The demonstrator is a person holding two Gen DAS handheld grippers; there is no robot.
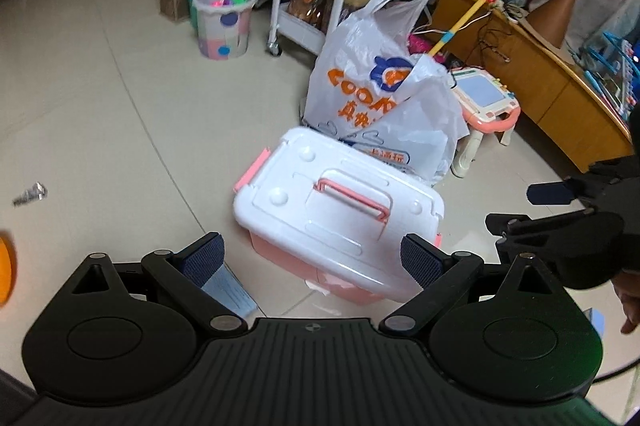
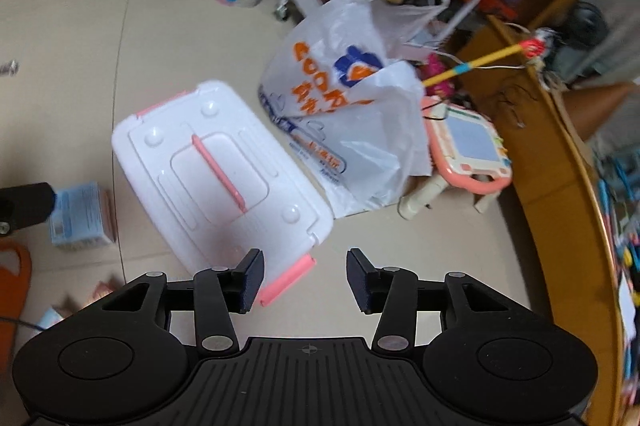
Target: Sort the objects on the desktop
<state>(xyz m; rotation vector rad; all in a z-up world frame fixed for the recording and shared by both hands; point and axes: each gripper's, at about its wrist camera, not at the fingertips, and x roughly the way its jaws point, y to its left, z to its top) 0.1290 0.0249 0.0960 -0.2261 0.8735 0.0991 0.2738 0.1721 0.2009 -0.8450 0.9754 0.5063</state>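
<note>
Left tongs (image 1: 312, 260) spread wide, gripping nothing, held above the near end of the storage box (image 1: 340, 209). Box sits on the tiled floor (image 1: 100, 105), white lid shut, pink handle (image 1: 356, 195) lying flat, pink latch at each end. Small blue carton (image 2: 80, 214) on the floor left of the box. Printed plastic bag (image 1: 384, 93) touches the box's far side. Pink drawing board (image 1: 486, 97) just beyond the bag. Right tongs (image 2: 305, 280) parted, empty, over the box's near latch (image 2: 286, 280). Wooden desk (image 2: 560, 185) curves along the right.
</note>
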